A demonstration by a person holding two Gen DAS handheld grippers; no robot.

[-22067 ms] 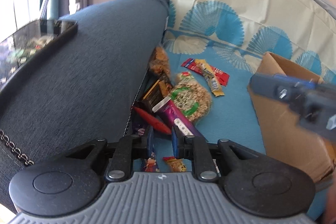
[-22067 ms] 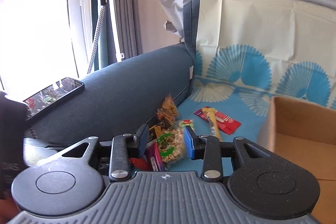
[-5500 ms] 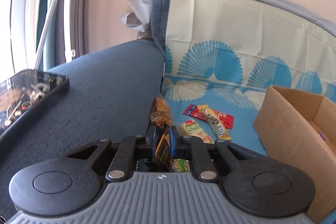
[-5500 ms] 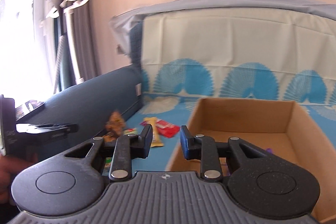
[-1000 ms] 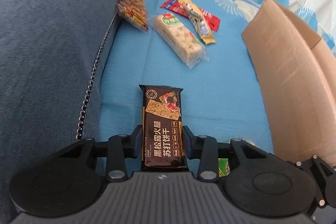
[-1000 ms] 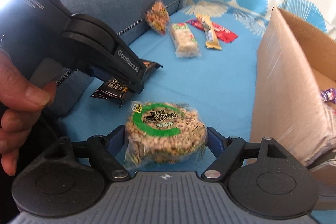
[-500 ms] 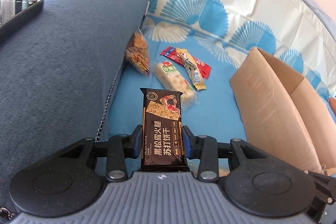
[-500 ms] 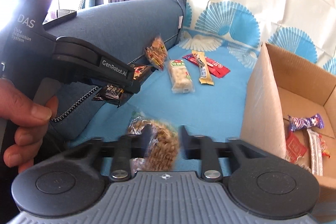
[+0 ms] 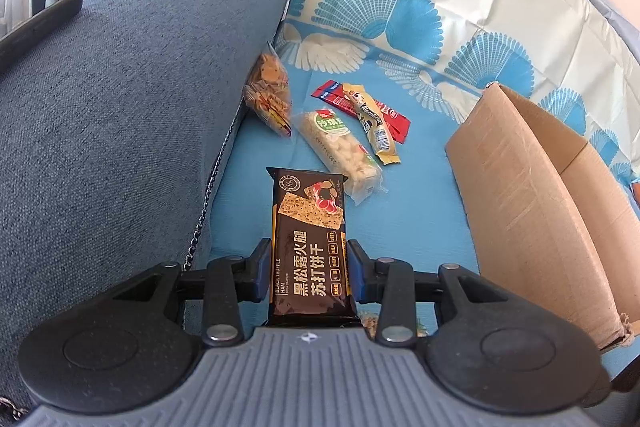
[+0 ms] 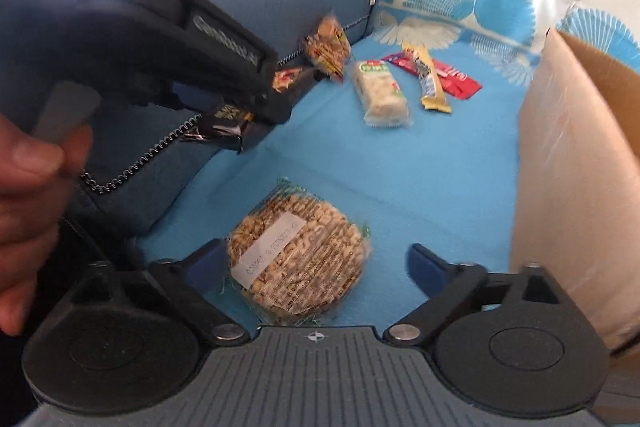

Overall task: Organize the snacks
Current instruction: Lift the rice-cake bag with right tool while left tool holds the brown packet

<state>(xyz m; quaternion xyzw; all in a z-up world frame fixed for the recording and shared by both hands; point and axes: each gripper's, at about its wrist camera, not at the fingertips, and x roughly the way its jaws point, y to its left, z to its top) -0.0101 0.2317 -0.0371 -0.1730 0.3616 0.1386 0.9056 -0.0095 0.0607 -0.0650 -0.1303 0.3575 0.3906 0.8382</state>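
My left gripper (image 9: 308,267) is shut on a dark cracker packet (image 9: 308,227), which sticks out forward above the blue sheet. In the right wrist view the same left gripper (image 10: 248,115), held by a hand, hangs at the upper left with the packet (image 10: 224,119) in it. My right gripper (image 10: 316,263) is low over the sheet and its jaws are opening wide. A round peanut cake (image 10: 296,259) lies between them, label side up, close to the left pad and clear of the right one.
A cardboard box (image 9: 520,187) stands open at the right. Farther back on the sheet lie an orange crisp bag (image 9: 270,95), a puffed rice bar (image 9: 340,151), a yellow bar (image 9: 374,125) and a red packet (image 9: 396,119). A phone (image 9: 36,11) rests on the sofa arm (image 9: 120,107).
The right jaws went from wide to nearly shut to wide. The peanut cake turned from green face to label side and now lies on the sheet. The left gripper lifted its packet slightly.
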